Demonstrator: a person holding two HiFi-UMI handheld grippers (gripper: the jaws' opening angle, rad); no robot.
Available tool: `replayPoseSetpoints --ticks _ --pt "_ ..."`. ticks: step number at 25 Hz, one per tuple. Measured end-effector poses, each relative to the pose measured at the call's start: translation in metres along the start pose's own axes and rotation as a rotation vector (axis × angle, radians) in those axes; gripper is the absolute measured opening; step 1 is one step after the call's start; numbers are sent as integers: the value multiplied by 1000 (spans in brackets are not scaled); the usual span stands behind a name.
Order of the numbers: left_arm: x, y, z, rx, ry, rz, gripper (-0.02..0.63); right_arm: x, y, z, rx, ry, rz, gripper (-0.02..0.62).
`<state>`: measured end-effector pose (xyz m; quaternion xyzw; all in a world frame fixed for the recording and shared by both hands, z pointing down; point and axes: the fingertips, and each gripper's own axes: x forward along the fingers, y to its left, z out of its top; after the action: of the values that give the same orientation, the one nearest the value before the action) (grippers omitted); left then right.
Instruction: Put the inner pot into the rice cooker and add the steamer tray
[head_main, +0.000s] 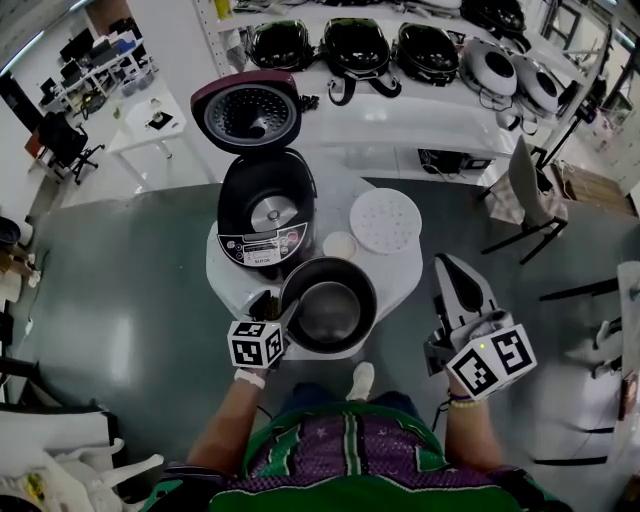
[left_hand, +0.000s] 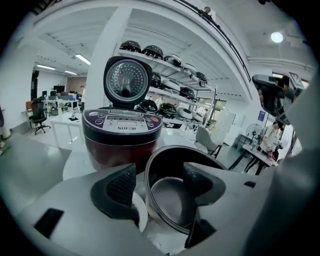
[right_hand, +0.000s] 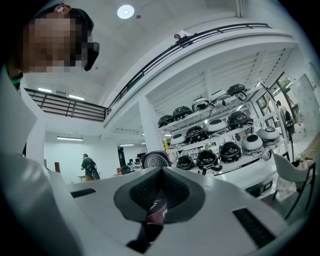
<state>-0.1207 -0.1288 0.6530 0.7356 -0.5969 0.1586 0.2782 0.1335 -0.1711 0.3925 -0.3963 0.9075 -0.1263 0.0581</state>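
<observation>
The dark inner pot (head_main: 330, 310) stands on the round white table (head_main: 400, 275), in front of the maroon rice cooker (head_main: 262, 215) whose lid (head_main: 247, 112) is raised. My left gripper (head_main: 275, 303) is open at the pot's left rim. In the left gripper view (left_hand: 157, 182) one pad is outside the pot (left_hand: 170, 200) and the other inside it, with the rim between them untouched. The white perforated steamer tray (head_main: 385, 220) lies flat right of the cooker. My right gripper (head_main: 447, 262) hangs off the table's right side, shut (right_hand: 161, 192) and holding nothing.
A small white round cup (head_main: 340, 245) sits between the cooker and the pot. Behind the table runs a white shelf with several more cookers (head_main: 400, 50). A chair (head_main: 525, 190) stands at the right, and the grey floor surrounds the table.
</observation>
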Motion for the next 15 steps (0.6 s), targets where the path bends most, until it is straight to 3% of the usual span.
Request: replayPoseSetpoints --ticks 15 --pt "51 21 -36 -54 117 84 307 -5 -48 5 -31 10 -41 5"
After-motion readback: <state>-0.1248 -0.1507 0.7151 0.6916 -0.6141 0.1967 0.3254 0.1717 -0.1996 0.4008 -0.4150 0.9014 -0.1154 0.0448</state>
